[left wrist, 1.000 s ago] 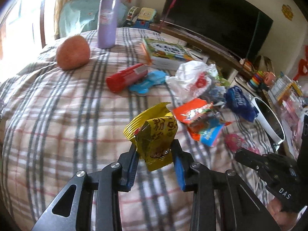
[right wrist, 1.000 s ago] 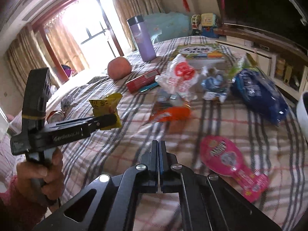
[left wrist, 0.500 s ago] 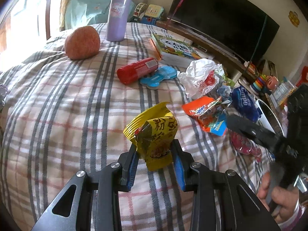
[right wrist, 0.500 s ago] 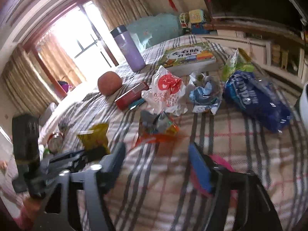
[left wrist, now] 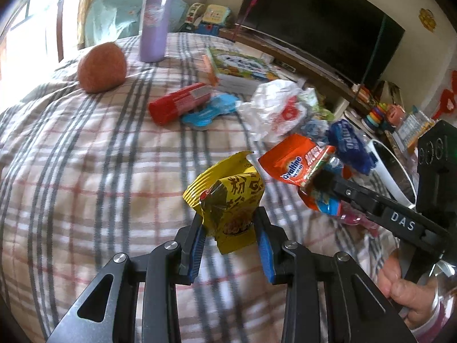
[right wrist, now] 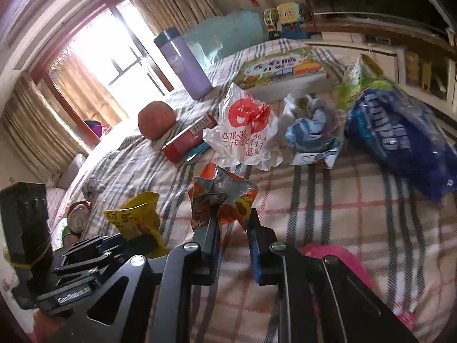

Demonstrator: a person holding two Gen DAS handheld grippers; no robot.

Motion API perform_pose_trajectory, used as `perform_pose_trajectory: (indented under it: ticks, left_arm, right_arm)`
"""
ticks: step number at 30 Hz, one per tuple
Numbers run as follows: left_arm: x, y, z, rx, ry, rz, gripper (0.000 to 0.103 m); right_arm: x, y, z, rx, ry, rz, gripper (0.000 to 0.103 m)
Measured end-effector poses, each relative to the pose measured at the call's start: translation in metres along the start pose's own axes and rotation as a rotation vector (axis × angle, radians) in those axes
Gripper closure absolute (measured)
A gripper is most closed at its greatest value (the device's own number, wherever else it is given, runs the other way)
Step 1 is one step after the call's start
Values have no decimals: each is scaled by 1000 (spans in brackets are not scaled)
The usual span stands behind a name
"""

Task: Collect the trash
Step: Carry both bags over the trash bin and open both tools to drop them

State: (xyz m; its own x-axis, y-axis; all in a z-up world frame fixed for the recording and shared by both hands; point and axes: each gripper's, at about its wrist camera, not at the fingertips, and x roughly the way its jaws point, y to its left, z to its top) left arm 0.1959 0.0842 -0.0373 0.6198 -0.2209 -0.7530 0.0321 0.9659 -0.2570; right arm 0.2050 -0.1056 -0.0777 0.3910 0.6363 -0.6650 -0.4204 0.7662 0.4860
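My left gripper [left wrist: 228, 225] is shut on a crumpled yellow snack wrapper [left wrist: 228, 197] and holds it above the plaid bedspread [left wrist: 85, 171]. My right gripper [right wrist: 232, 223] is shut on an orange Ovaltine wrapper [right wrist: 222, 197], lifted off the bed; it shows in the left wrist view [left wrist: 297, 165] too. The left gripper with the yellow wrapper [right wrist: 137, 217] shows at the left of the right wrist view. A white plastic bag [right wrist: 245, 128], a crumpled light-blue wrapper [right wrist: 311, 134] and a dark blue bag [right wrist: 400, 140] lie further back.
On the bed lie an orange-red round fruit [left wrist: 101, 71], a purple bottle [left wrist: 155, 20], a red tube [left wrist: 180, 103], a blue toy [left wrist: 211, 111], a picture book [left wrist: 242, 68] and a pink object [right wrist: 337, 263]. A white bin rim [left wrist: 394, 174] stands right of the bed.
My right gripper went from shut to open, reached the orange wrapper, closed on it and lifted it. The left gripper kept hold of the yellow wrapper.
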Motion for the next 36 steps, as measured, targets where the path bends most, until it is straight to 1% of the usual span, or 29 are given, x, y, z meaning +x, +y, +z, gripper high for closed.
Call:
perform_pose_trajectory:
  ticks: [8, 15, 20, 29, 36]
  left_arm:
    - [3, -44, 4, 70, 4, -61, 71]
    - [11, -80, 7, 133, 19, -121, 71]
    - [18, -106, 6, 181, 37, -150, 71]
    - [42, -151, 14, 251, 79, -217, 71]
    - [70, -182, 23, 293, 106, -236, 71]
  right_arm:
    - [-49, -23, -9, 23, -59, -34, 87]
    - [-85, -50, -20, 59, -94, -94, 87]
    - [-112, -70, -29, 83, -129, -140, 87]
    - [-155, -108, -37, 146, -189, -225, 87]
    - [-181, -135, -39, 193, -226, -277, 87]
